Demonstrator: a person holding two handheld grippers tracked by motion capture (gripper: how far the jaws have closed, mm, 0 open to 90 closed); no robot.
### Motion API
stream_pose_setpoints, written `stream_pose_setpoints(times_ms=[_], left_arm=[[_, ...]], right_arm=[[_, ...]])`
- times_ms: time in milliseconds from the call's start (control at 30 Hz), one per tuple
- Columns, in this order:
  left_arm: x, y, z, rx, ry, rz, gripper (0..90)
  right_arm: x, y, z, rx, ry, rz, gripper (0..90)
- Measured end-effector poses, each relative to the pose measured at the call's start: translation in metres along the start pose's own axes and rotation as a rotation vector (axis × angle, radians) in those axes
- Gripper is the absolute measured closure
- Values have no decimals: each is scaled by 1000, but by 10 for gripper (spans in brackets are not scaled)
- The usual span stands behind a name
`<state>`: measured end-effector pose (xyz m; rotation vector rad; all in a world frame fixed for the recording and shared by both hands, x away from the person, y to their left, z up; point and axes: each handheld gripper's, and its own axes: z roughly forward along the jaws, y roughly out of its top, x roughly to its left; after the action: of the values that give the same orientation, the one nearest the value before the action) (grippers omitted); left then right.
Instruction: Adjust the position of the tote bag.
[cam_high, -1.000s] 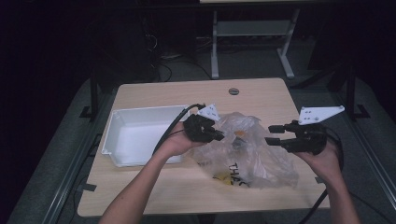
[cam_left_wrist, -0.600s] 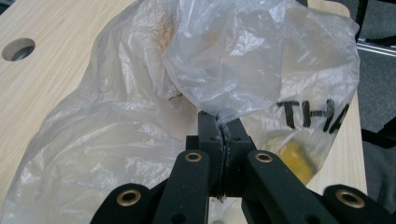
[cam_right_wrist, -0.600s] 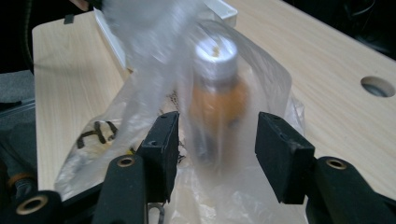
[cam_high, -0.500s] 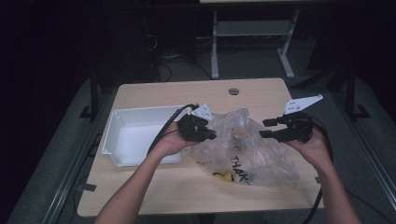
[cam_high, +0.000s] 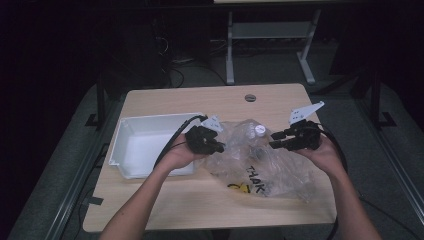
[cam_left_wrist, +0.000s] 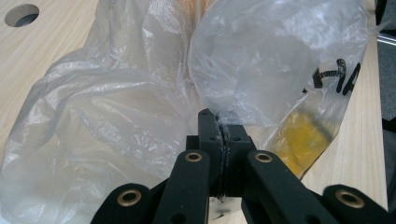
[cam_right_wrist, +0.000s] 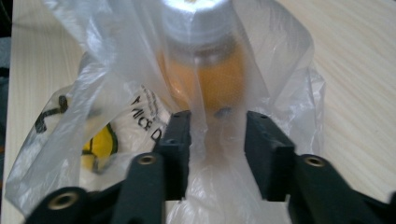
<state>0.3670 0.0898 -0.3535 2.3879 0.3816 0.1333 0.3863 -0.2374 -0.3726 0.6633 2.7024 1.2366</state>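
The clear plastic bag (cam_high: 260, 162) lies crumpled on the table (cam_high: 200, 200), between the two grippers, with a bottle (cam_right_wrist: 201, 70) of orange liquid inside it, silver cap pointing away from the right fingers. The left gripper (cam_left_wrist: 218, 135) has its fingers together, clamped on a fold of the bag's film right at their tips. The right gripper (cam_right_wrist: 212, 140) has its fingers apart, with a strip of film hanging in the gap and the bottle just beyond the tips. The step in hand looks like opening the bag to get the bottle out, perhaps into the white tray (cam_high: 131, 150) behind the left gripper. To do it well, the left pinch should hold steady and stay low, so the film is taut rather than bunched. The right fingers ought to close on one layer of film only, near the mouth, not on the bottle through the plastic, since that would trap it. Then pull the two sides gently apart; thin film tears or slips if jerked.
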Motion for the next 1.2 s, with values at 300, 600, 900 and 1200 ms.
stream_pose_setpoints(times_ms=[300,600,900,1200], left_arm=[[3,-4,-2,-8,8,-10,894],[8,-6,-5,-19,21,-40,894],[15,-3,-8,-44,26,-51,894],[27,0,-9,-63,43,-85,895]], right_arm=[[2,2,-1,4,8,-19,897],[5,5,-18,-17,-7,-27,900],[1,24,-36,-40,-45,-52,900],[-12,42,-44,-38,-86,-31,900]])
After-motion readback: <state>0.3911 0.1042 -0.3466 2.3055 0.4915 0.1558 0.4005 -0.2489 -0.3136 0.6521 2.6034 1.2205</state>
